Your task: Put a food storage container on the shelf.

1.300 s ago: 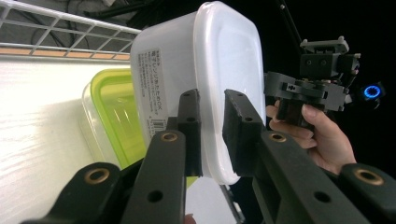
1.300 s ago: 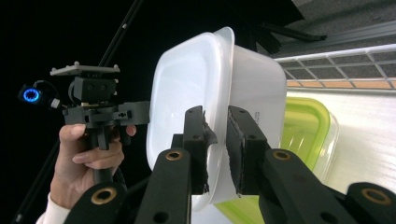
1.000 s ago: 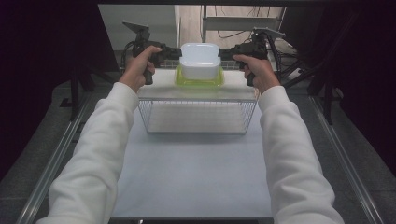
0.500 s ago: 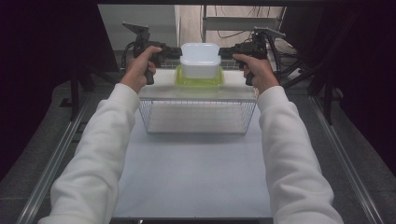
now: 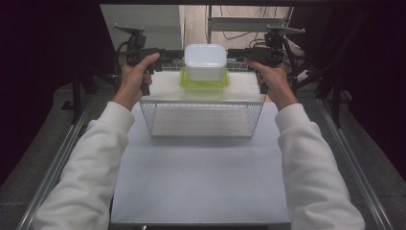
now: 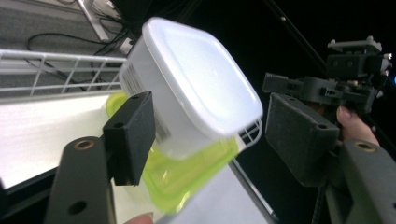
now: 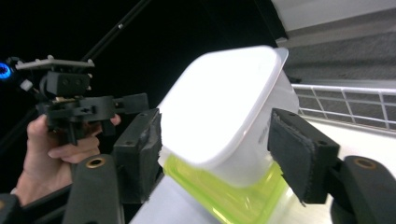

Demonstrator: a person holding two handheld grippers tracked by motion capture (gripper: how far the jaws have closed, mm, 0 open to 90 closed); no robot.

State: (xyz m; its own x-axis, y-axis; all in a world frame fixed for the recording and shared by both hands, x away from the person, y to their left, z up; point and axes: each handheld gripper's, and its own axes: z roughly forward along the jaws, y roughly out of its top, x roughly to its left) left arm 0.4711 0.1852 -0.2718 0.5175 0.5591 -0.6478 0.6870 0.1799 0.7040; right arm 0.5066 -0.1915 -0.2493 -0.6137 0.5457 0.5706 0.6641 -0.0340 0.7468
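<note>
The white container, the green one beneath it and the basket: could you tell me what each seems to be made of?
The white container looks like matte, milky plastic: light glows through its walls, and its corners are rounded. The green container seems to be clear, glossy plastic tinted lime, since the shelf shows through it. The basket looks like thin metal wire with a pale coating, in a fine open grid.

A: In the high view the white tub [image 5: 205, 61] hides most of the green container [image 5: 204, 82] beneath it.

B: And the tub's printed label [image 6: 145, 100] is too blurred to read. The green container runs off the bottom edge in the right gripper view.
</note>
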